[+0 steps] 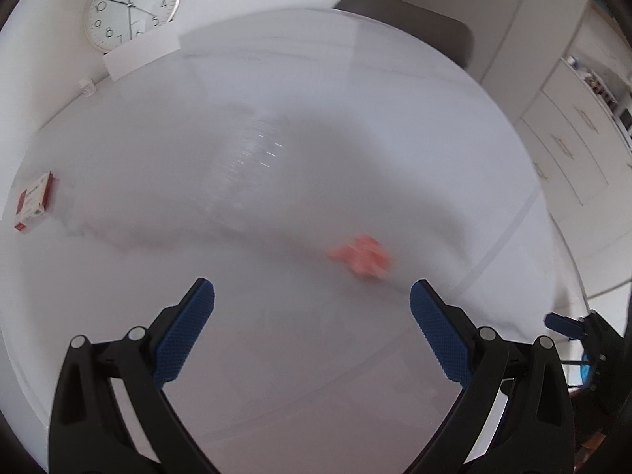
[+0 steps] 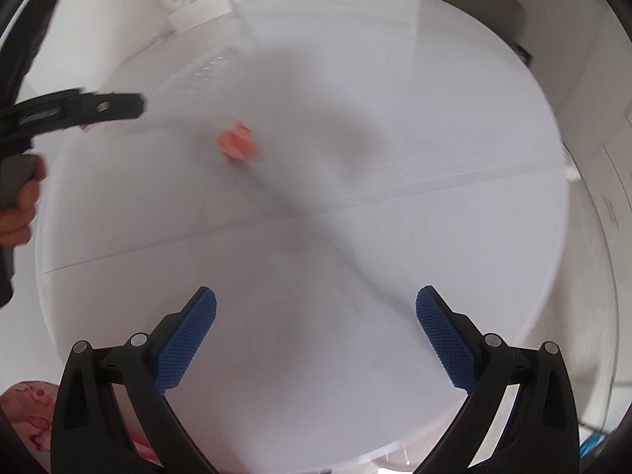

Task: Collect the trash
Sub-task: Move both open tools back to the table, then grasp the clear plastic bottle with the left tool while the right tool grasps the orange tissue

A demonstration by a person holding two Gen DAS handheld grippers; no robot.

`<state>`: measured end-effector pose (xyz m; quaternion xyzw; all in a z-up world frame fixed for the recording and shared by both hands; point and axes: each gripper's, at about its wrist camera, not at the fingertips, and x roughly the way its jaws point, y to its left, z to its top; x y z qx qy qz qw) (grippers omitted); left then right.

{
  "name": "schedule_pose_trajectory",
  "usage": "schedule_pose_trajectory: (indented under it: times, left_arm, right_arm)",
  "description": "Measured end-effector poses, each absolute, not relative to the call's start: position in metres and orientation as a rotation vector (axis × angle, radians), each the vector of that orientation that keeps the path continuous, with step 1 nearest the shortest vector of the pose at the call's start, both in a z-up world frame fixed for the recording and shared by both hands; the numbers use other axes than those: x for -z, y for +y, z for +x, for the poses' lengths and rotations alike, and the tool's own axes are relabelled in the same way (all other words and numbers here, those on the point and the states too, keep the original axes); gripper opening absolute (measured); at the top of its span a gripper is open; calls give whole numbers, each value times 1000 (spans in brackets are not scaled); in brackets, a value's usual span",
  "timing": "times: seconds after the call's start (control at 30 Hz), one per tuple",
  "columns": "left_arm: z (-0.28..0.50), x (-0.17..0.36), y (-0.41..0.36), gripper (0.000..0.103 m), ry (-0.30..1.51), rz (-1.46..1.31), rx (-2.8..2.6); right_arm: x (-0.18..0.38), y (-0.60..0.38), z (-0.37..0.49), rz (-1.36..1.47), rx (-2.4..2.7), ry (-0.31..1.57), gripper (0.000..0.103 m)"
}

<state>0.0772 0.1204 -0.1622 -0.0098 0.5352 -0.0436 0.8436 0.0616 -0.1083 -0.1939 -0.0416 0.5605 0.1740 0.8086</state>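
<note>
While both grippers, left gripper (image 1: 312, 304) and right gripper (image 2: 316, 310), hang wide open and empty, nothing is picked up yet. Next, one should probably reach the pink scrap (image 1: 361, 256) and close on it.

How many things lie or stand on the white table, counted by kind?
Crumpled pink paper: 1
Clear plastic bottle, blurred: 1
Red and white small box: 1
Small jar near the wall: 1
White card standing before the clock: 1
Total: 5 on the table; the clock itself not counted.
</note>
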Motion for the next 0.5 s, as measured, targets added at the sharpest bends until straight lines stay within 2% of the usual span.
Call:
schedule_pose_trajectory:
  times: [0.5]
  left_arm:
    - [188,228,139,95,1234,85,138]
  right_arm:
    - [200,-20,155,-177,-481,1202,100]
